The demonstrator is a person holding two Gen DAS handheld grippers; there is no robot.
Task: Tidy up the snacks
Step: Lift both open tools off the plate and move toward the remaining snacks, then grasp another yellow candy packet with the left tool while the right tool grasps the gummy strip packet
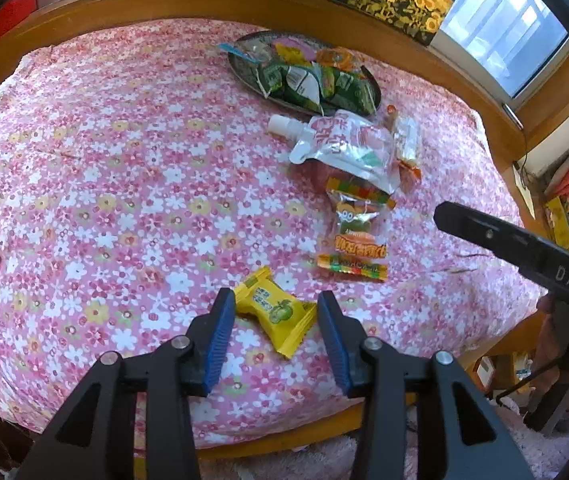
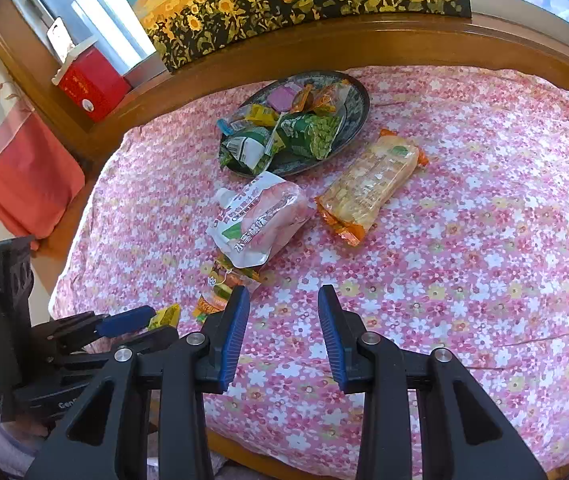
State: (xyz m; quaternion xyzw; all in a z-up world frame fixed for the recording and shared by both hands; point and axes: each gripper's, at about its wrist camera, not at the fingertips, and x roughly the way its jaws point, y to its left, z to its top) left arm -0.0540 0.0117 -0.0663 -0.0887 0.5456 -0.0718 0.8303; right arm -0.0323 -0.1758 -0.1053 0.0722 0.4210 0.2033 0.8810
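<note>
The yellow candy (image 1: 274, 312) lies on the counter (image 1: 124, 200) near its front edge, directly between the left gripper (image 1: 271, 320)'s jaws. Its long axis runs aslant, from upper left to lower right in the left wrist view, so the crimped ends point roughly toward one pad and past the other. The jaws stand open around it; the left pad is just beside or touching the wrapper, the right pad apart from it, and nothing is pinched yet. The left hand is plainly the nearer one; a close here should catch the wrapper across its width, I judge.

Beyond the candy lies a gummy bag (image 1: 354, 232), then a white pouch (image 1: 340, 148) overlapping its far end, with an orange-ended pack (image 2: 372, 184) beside the pouch. Farther still, toward the back edge, the plate (image 2: 358, 114) holds sorted snacks.

The right gripper (image 2: 284, 320) hangs over bare cloth to the right, jaws partly open and empty, well apart from the candy.
</note>
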